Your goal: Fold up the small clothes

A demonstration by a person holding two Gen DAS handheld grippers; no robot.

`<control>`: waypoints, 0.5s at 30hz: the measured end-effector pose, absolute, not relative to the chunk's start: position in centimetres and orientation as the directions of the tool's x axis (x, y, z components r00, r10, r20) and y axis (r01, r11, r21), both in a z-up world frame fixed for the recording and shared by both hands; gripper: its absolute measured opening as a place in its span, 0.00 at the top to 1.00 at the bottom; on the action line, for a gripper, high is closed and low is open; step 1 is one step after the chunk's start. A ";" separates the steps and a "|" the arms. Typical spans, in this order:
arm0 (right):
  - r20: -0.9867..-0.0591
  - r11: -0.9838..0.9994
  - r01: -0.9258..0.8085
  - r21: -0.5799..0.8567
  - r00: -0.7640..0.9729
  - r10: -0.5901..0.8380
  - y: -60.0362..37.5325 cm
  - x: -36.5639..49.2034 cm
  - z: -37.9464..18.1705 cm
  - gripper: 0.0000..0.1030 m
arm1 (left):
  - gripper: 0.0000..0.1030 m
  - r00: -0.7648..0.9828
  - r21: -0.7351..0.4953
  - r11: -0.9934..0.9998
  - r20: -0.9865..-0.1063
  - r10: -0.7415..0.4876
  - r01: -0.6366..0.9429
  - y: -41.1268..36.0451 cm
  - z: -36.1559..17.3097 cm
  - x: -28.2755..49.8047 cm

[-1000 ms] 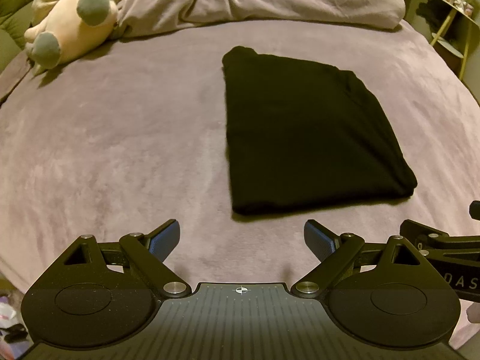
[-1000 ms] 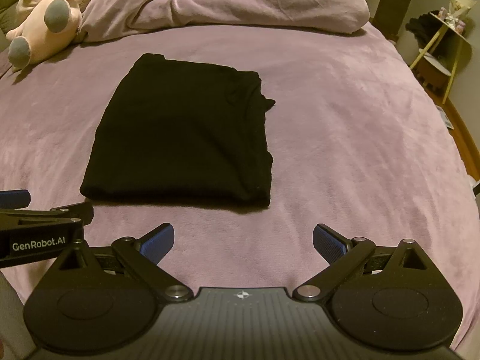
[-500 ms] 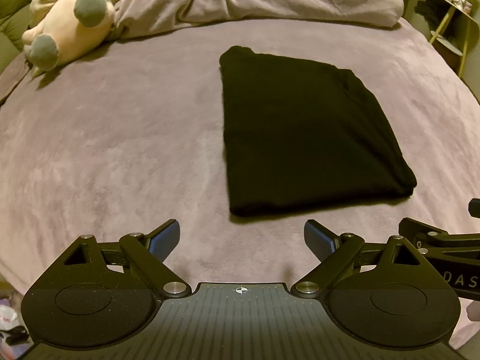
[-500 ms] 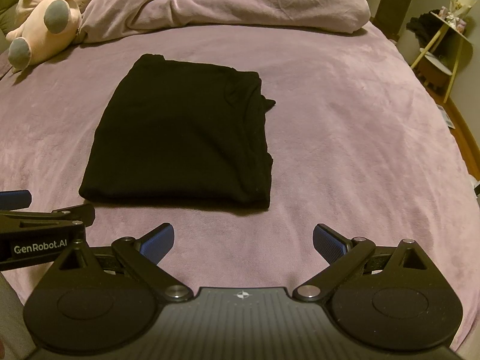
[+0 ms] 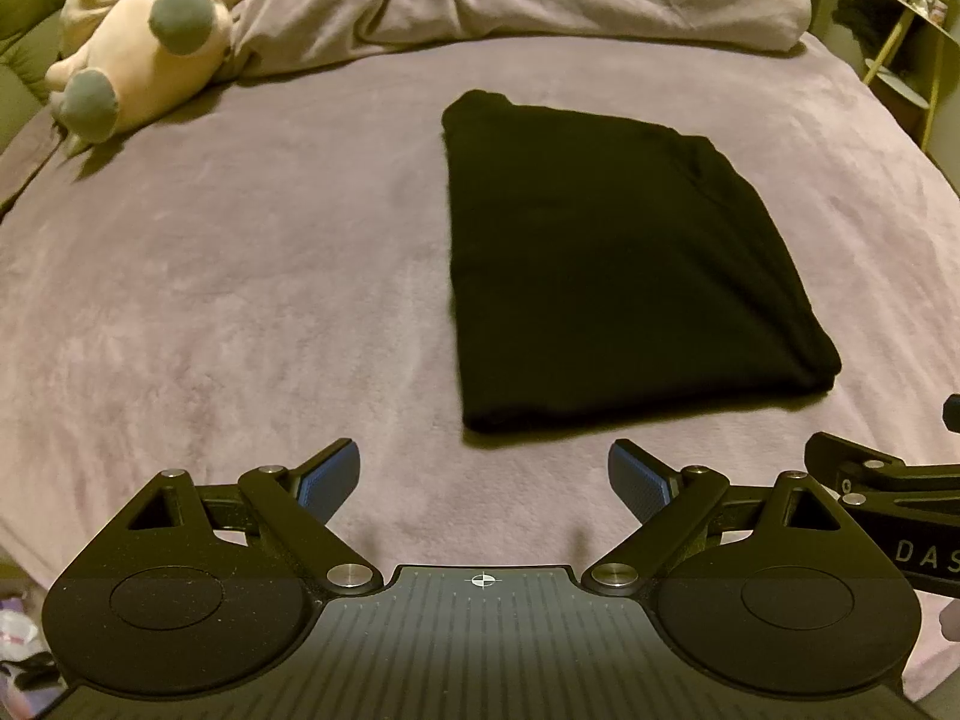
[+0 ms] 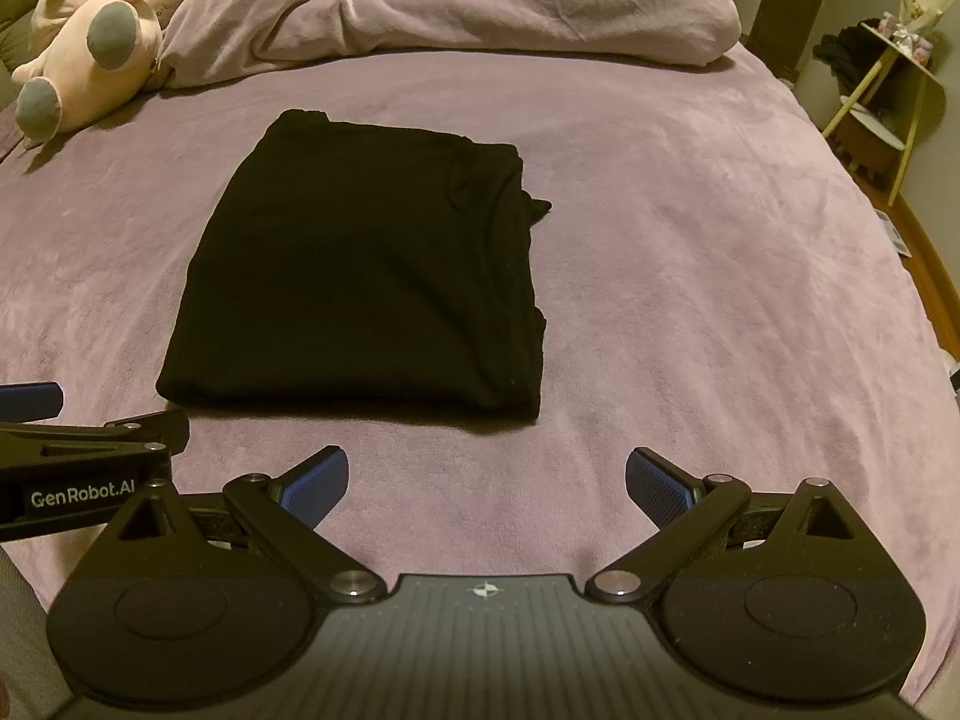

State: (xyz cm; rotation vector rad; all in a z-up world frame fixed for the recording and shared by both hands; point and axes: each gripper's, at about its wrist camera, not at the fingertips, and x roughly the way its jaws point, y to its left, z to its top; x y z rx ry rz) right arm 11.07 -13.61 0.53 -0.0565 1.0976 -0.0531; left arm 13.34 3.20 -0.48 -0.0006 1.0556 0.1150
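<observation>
Jaws of the left gripper (image 5: 483, 477) and right gripper (image 6: 486, 480) are being held wide and empty, short of the folded garment (image 6: 360, 282) lying on the bed (image 6: 690, 240).

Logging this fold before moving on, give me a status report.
Left tongs open, empty; right tongs open, empty. Folded black fabric garment flat on purple fleece blanket, clear of both. Nothing in the way.

We note a bed (image 6: 690, 276) under a mauve plush cover. A folded black garment (image 6: 360, 282) lies flat near its middle. Along the far edge lies a bunched duvet (image 6: 450, 0); a plush toy (image 6: 90, 54) occupies the far left corner.
</observation>
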 end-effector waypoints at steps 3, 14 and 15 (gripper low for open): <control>-0.887 0.997 0.015 -0.074 0.456 -0.073 -13.7 11.1 0.5 0.04 | 0.09 0.489 0.058 0.994 -0.867 0.098 -0.097 3.2 -0.5 13.3; -0.887 0.997 0.015 -0.072 0.457 -0.070 -13.9 11.1 0.4 0.04 | 0.07 0.499 0.066 0.991 -0.859 0.116 -0.117 3.2 -0.4 13.4; -0.886 0.997 0.013 -0.070 0.458 -0.069 -13.9 11.1 0.4 0.04 | 0.07 0.503 0.066 0.991 -0.857 0.117 -0.118 3.2 -0.4 13.4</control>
